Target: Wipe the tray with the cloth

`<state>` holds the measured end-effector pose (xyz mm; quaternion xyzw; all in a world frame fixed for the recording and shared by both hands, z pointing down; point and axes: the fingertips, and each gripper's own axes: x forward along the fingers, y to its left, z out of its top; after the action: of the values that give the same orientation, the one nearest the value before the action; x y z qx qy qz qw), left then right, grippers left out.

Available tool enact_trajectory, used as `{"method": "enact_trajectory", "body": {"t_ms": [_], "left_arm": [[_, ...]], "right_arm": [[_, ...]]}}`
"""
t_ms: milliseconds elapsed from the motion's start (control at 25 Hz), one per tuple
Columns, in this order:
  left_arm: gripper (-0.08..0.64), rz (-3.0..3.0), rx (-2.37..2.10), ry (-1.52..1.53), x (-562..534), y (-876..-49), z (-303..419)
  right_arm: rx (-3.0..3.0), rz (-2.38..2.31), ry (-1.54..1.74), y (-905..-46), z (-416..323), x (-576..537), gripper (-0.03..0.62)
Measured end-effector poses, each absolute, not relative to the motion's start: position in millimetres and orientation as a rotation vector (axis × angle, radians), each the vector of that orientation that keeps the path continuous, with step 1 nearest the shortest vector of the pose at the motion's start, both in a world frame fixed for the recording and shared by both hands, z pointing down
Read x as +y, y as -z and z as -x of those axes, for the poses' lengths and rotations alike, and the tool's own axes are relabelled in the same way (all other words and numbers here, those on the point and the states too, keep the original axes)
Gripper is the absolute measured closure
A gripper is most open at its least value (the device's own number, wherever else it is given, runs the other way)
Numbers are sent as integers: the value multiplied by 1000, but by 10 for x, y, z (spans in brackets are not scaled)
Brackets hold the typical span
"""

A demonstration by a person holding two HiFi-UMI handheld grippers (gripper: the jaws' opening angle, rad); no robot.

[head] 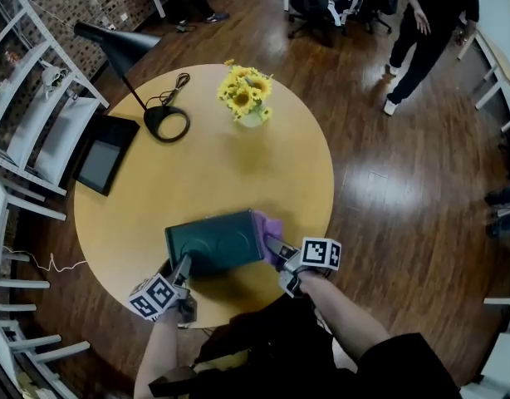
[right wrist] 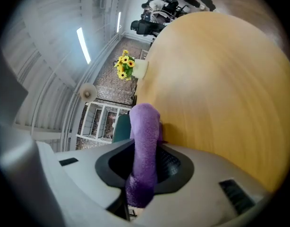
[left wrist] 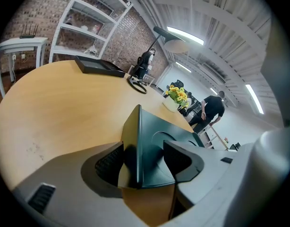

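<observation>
Both clamped near the bench's point(head: 201, 173) front edge.
Left hand-held gripper point(head: 183, 269) pinches the tray's point(head: 213, 241) corner; right hand-held gripper point(head: 276, 246) squeezes the purple cloth point(head: 267, 225).

A: What does the right gripper point(right wrist: 144, 169) hold?

B: A purple cloth point(right wrist: 146, 126), pinched between both jaws. Its bunched end sticks out past them.

A: Anything behind it?

B: A sliver of the dark green tray point(right wrist: 120, 126), just left of the cloth. Whether the two touch, I cannot tell.

A: And the rest?

B: The whole scene sits tilted. The round wooden table point(right wrist: 220, 79) fills the right side. Yellow flowers point(right wrist: 124, 63) in a white vase point(right wrist: 140, 69) stand far off on it, with white shelving point(right wrist: 100, 122) beyond.
</observation>
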<state>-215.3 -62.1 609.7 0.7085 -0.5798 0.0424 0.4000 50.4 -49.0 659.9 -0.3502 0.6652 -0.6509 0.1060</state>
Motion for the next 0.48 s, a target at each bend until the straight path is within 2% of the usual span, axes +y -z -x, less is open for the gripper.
{"method": "enact_trajectory", "body": {"t_ms": [480], "left_arm": [[301, -1811, -1407, -11, -707, -5992, 2165]], "right_arm": [[1826, 1001, 2007, -6597, -531, 78, 495]]}}
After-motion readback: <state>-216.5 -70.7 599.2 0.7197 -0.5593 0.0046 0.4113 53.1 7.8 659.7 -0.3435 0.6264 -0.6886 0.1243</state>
